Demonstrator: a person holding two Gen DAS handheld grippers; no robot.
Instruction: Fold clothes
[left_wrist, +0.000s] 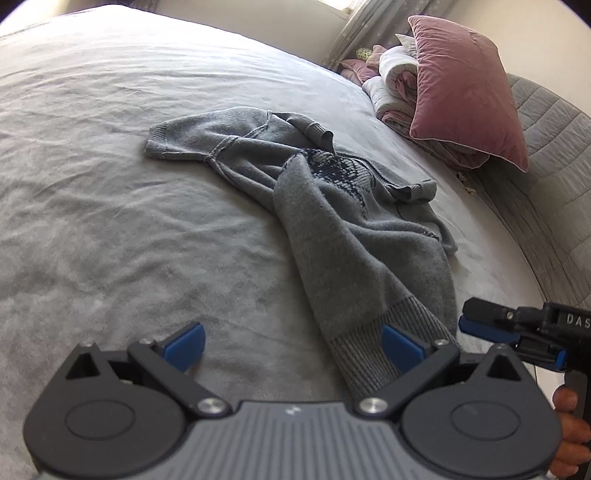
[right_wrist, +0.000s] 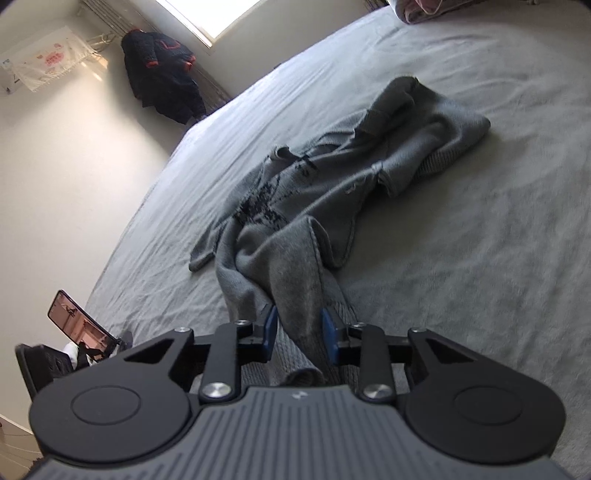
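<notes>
A grey knit sweater (left_wrist: 325, 192) with a dark blue pattern lies crumpled and stretched out on the grey bed; it also shows in the right wrist view (right_wrist: 332, 192). My left gripper (left_wrist: 291, 345) is open, low over the bed, with the sweater's ribbed hem (left_wrist: 365, 354) against its right finger. My right gripper (right_wrist: 298, 328) is shut on a bunched fold of the sweater near the hem. It also shows at the right edge of the left wrist view (left_wrist: 517, 328), held by a hand.
The bed (left_wrist: 110, 184) has a wrinkled grey sheet. A pink pillow (left_wrist: 461, 85) and folded bedding (left_wrist: 391, 85) are stacked at the head end by a quilted headboard (left_wrist: 554, 166). A dark jacket (right_wrist: 162, 70) hangs by the window; a phone (right_wrist: 79, 323) stands beside the bed.
</notes>
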